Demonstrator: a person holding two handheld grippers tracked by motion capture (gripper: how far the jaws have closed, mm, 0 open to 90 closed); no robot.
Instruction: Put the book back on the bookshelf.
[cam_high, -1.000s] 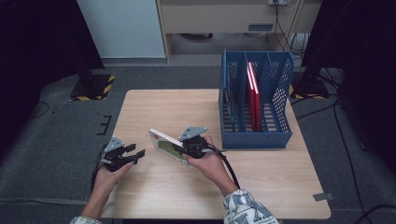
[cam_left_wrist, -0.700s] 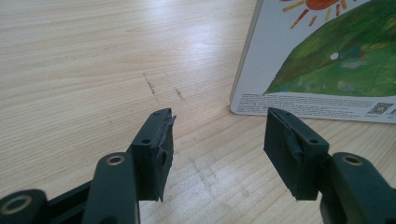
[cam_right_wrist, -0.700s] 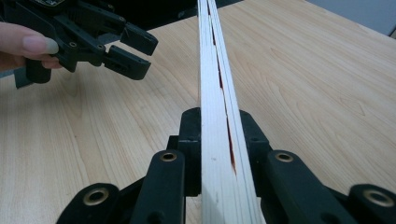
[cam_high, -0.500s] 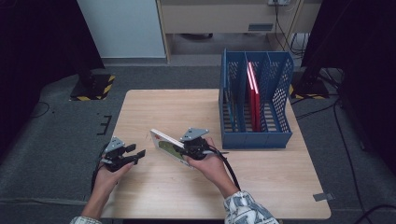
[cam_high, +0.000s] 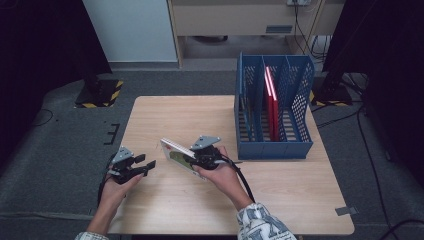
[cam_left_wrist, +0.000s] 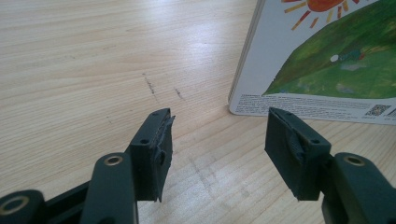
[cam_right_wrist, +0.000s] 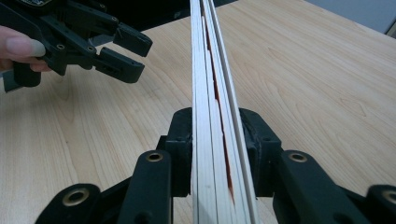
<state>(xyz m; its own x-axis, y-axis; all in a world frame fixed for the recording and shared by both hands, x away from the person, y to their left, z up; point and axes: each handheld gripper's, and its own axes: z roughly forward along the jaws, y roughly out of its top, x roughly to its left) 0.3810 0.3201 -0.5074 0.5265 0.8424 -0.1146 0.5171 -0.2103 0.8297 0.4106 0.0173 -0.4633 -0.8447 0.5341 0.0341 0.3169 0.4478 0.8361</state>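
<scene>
Right gripper (cam_right_wrist: 215, 154) fingers, just eased a bit, clamp the white board picture book (cam_high: 176, 154); left gripper (cam_left_wrist: 224, 154) fingers apart, empty. Next I'd guess: slot it into the blue perforated plastic file rack (cam_high: 300, 105).

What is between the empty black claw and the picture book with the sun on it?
Nothing but bare light wooden table. The left gripper view shows that stretch between the left gripper and the thick white picture book.
</scene>
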